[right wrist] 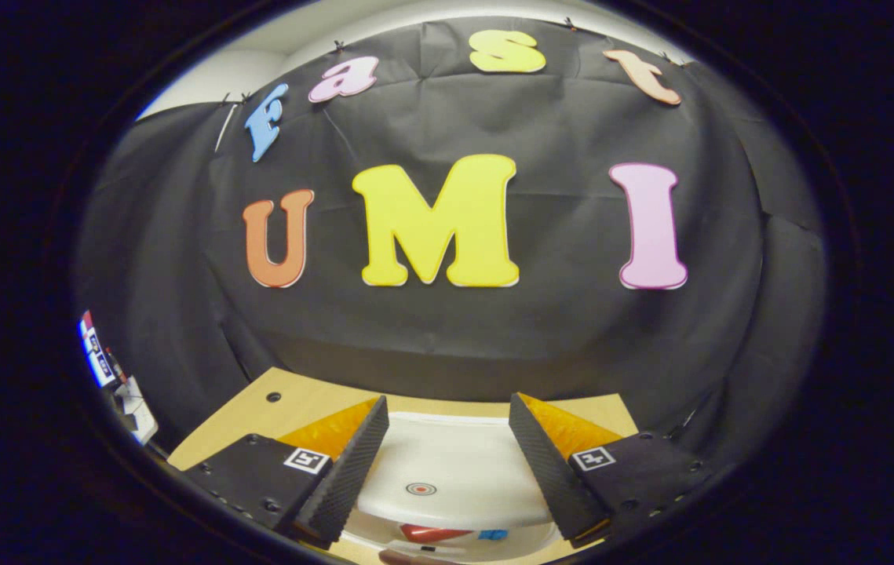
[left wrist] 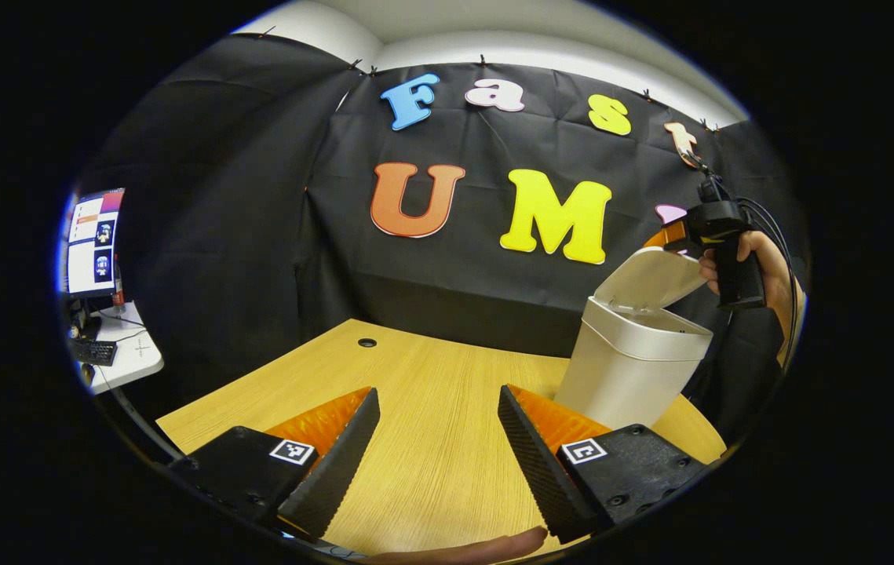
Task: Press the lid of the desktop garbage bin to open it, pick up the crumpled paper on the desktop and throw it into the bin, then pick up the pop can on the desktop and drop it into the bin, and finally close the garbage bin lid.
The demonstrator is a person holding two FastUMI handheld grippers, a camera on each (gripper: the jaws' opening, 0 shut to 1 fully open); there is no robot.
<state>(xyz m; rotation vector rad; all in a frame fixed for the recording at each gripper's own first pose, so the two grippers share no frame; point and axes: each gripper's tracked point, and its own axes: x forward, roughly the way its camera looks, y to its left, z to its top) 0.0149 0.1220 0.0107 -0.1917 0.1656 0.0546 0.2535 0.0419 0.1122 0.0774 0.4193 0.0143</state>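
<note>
The white desktop bin [left wrist: 627, 369] stands on the wooden table [left wrist: 431, 439] at the right of the left gripper view, its lid [left wrist: 651, 276] tilted up and open. A hand [left wrist: 760, 263] holds my right gripper [left wrist: 717, 227] just behind the raised lid. In the right gripper view that gripper [right wrist: 448, 400] is open, looking down over the lid [right wrist: 454, 463] with its small round mark [right wrist: 421, 488]. Beneath the lid's near edge a red object [right wrist: 435, 532] and a blue bit [right wrist: 494, 534] lie in the bin's mouth. My left gripper [left wrist: 437, 392] hangs open over bare table, left of the bin.
A white side table [left wrist: 129, 353] with a monitor [left wrist: 93, 243] and a keyboard [left wrist: 92, 351] stands far left. The wooden table has a cable hole [left wrist: 367, 343] near its back edge. A fingertip [left wrist: 486, 549] shows at the bottom edge of the left gripper view.
</note>
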